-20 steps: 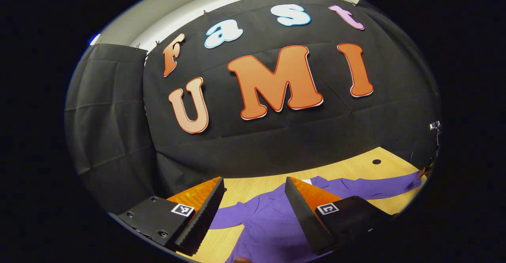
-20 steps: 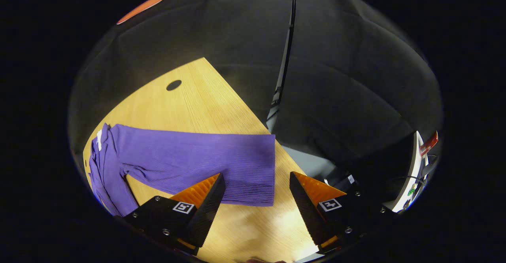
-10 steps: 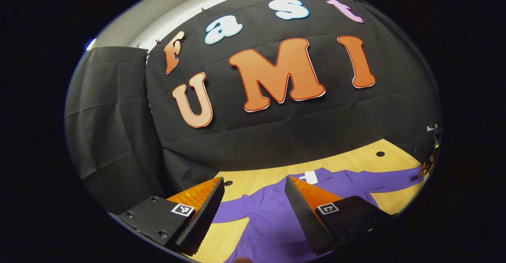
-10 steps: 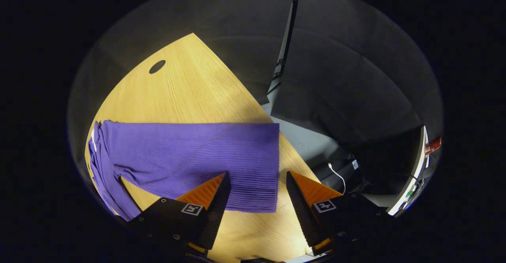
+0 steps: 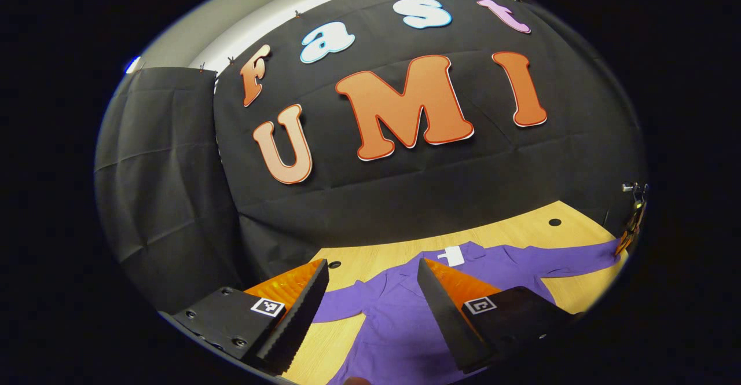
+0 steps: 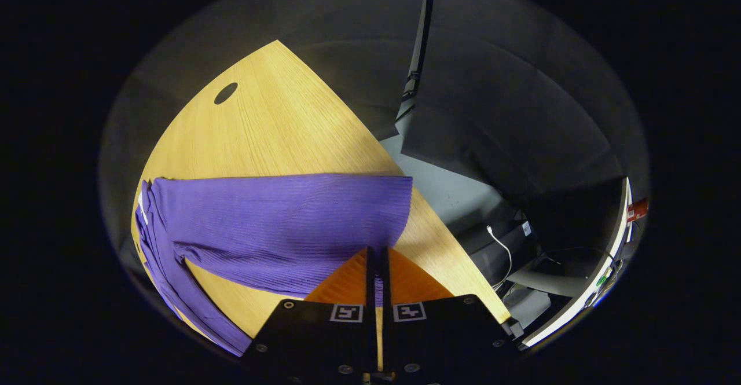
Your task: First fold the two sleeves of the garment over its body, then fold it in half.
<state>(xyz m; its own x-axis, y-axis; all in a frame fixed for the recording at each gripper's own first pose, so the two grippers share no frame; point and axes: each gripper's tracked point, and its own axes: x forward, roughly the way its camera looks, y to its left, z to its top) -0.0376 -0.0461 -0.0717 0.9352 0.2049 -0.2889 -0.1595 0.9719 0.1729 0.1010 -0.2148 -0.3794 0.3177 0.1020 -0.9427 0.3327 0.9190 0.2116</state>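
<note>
Right gripper view: right gripper [image 6: 375, 257] jaws pinched together on the cuff end of the purple garment [image 6: 278, 228], sleeve stretched flat across the wooden tabletop [image 6: 289, 124]. Left gripper view: left gripper [image 5: 370, 292] jaws spread wide, empty, above the garment's body.

The walls of the booth were black cloth [image 5: 405, 200], hung in creased panels with small clips along the top. Above the cloth a pale wall [image 5: 243, 14] was visible. The table [image 6: 278, 130] was of light wood with a round dark hole [image 6: 226, 92] near its far corner (another hole was at the other side). Beside the table a grey floor [image 6: 446, 194] lay, with a white cable [image 6: 501, 246] on dark boxes.
</note>
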